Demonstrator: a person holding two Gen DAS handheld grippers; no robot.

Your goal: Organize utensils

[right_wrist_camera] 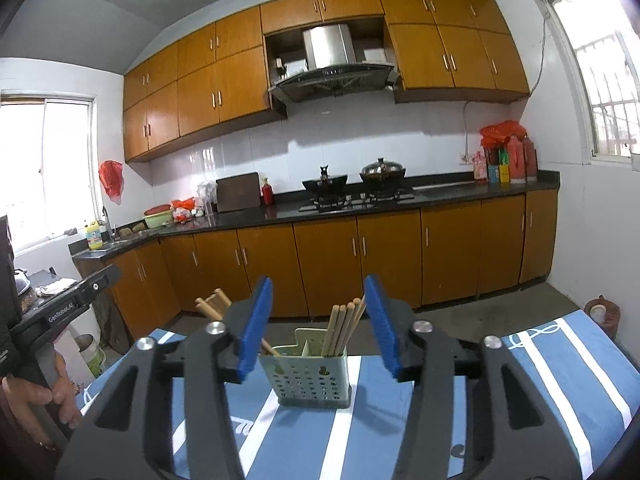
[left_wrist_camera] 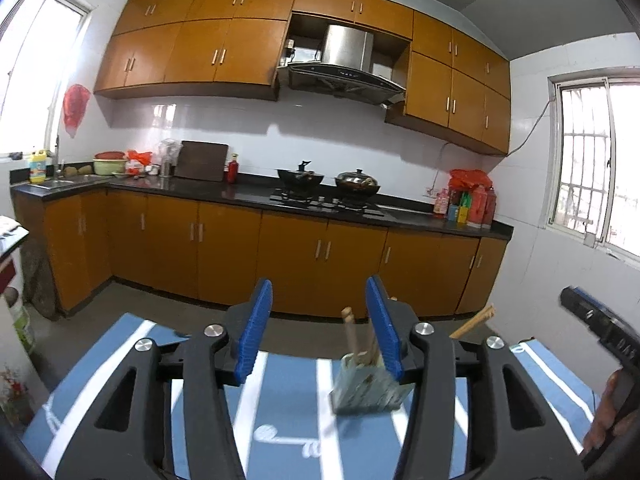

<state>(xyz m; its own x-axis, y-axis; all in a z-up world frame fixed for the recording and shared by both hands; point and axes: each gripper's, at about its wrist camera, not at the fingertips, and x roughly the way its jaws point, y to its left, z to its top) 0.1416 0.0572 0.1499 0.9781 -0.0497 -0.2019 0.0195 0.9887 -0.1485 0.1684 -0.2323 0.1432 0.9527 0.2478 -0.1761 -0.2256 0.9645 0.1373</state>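
A pale green perforated utensil holder [right_wrist_camera: 314, 376] stands on the blue striped cloth [right_wrist_camera: 540, 376]. Wooden chopsticks [right_wrist_camera: 340, 330] stand in its right compartment, and more chopsticks [right_wrist_camera: 214, 305] lean out to the left behind my finger. My right gripper [right_wrist_camera: 318, 328] is open and empty, just in front of the holder. In the left wrist view the holder [left_wrist_camera: 368, 388] sits to the right, with chopsticks [left_wrist_camera: 350, 332] in it and others [left_wrist_camera: 474, 322] leaning right. My left gripper [left_wrist_camera: 320, 328] is open and empty, the holder beside its right finger.
The table's far edge lies just beyond the holder, with grey floor behind. A kitchen counter [right_wrist_camera: 360, 210] with stove and pots runs along the back wall. The other hand-held gripper shows at the left edge of the right wrist view [right_wrist_camera: 60, 312] and at the right edge of the left wrist view [left_wrist_camera: 600, 328].
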